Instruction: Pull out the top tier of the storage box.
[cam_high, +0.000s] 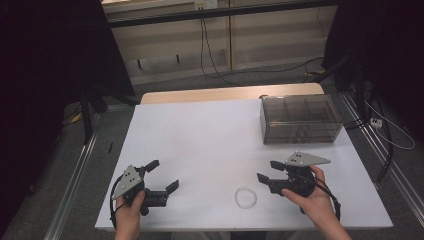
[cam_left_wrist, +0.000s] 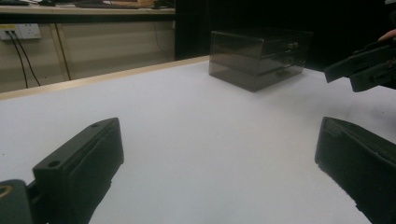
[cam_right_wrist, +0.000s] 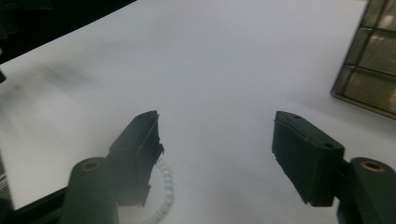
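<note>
From above, a small white bead bracelet (cam_high: 245, 198) lies flat on the white tabletop (cam_high: 210, 135), near the front edge. It sits between the two grippers, closer to the right gripper (cam_high: 269, 171), just beside it and not touching. In the right gripper view the bracelet (cam_right_wrist: 164, 189) peeks out from behind one black finger (cam_right_wrist: 135, 149), partly hidden by it. The right gripper's fingers are spread apart with nothing between them. The left gripper (cam_high: 162, 175) is well apart from the bracelet, and its fingers (cam_left_wrist: 81, 161) are spread wide too, holding nothing. The left gripper view looks low across the tabletop and shows the side of a dark see-through drawer box (cam_left_wrist: 259, 56) and the tips of the other gripper (cam_left_wrist: 366, 67). From above, the box (cam_high: 300, 119) stands at the far right of the tabletop, and cables lie on the floor behind.
</note>
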